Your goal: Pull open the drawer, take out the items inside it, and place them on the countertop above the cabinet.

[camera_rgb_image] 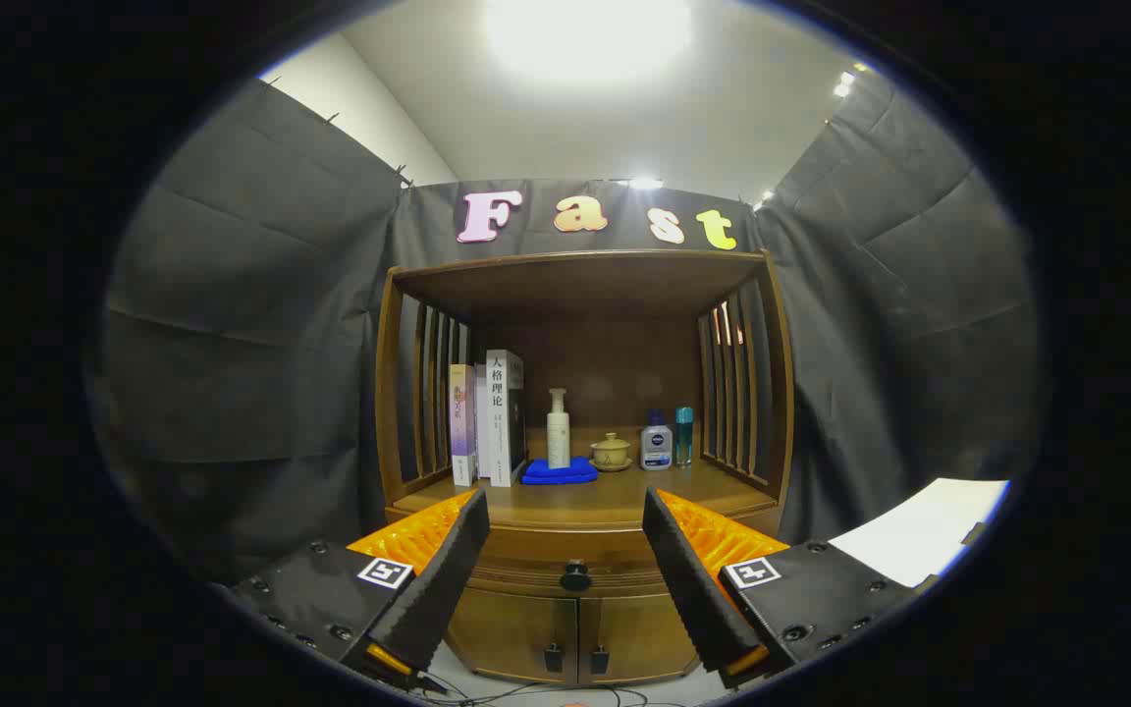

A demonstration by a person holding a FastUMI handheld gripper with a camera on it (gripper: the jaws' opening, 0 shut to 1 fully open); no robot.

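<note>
Gripper fingers apart, drawer knob at 6 o'clock between them, drawer shut; a skewed approach risks slipping off.

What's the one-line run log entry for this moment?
stage: approach | gripper: open, apart from knob | knob: between fingers, beyond them | drawer: closed | countertop: books, bottles, cloth, cup at back

The gripper has ridged jaws on screwed black mounts, each bearing a square black-and-white marker.
</note>
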